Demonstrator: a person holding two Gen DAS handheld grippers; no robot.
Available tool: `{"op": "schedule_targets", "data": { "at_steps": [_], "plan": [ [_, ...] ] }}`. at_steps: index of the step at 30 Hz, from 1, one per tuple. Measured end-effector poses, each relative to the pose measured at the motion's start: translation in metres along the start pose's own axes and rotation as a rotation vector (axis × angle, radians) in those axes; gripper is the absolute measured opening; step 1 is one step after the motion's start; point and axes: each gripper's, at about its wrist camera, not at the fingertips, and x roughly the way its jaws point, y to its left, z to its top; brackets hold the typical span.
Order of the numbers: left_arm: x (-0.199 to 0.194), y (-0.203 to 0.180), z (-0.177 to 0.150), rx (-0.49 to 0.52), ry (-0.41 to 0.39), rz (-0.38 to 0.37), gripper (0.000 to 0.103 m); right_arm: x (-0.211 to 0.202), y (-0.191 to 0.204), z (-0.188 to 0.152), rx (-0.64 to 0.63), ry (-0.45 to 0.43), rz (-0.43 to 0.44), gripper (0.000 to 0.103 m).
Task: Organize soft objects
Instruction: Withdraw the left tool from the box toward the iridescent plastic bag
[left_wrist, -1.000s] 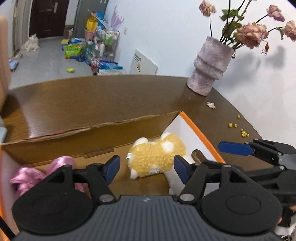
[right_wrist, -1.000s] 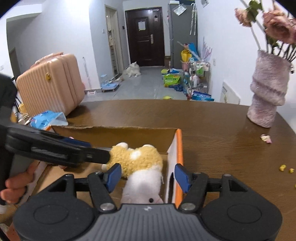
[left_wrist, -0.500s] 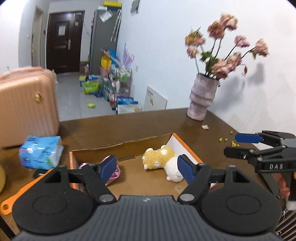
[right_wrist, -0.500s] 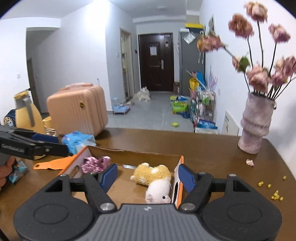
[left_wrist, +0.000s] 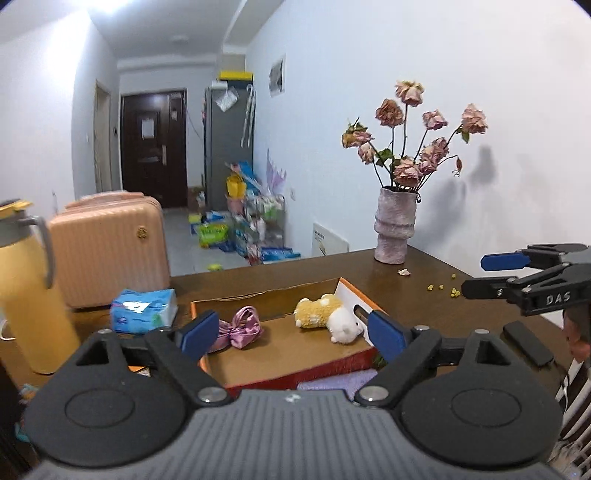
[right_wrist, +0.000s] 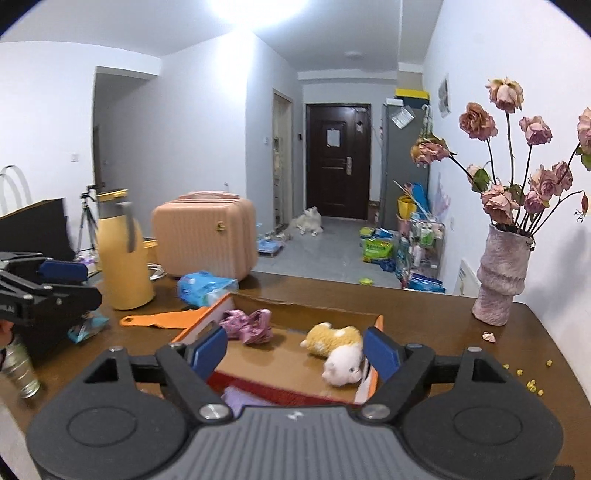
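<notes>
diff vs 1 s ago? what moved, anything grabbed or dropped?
Both grippers pulled back and up from the cardboard box, showing more of the room. The left gripper and right gripper are empty, jaws opening wider than before. Nothing grabbed or dropped. The plush toy and pink bow lie in the box as before; the vase is unmoved.

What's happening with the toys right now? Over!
Both tools opening, nothing between them: left tool, right tool. Plush toy and pink bow lie in cardboard box. Nothing in the way.

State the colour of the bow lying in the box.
Pink; the bow shows best in the left wrist view.
</notes>
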Motion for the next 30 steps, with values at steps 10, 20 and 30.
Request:
{"op": "schedule_targets", "data": {
  "at_steps": [10, 20, 30],
  "plan": [
    [-0.072, -0.020, -0.082, -0.012, -0.090, 0.019, 0.099, -0.065, 0.043, -0.073, -0.046, -0.067, 0.029, 0.086],
    [-0.107, -0.030, -0.145, -0.037, -0.075, 0.068, 0.101, -0.097, 0.065, -0.127, 0.007, -0.087, 0.036, 0.089],
    [-0.103, -0.029, -0.168, -0.096, -0.014, 0.060, 0.101, -0.106, 0.071, -0.174, 0.101, -0.067, 0.016, 0.092]
  ]
}}
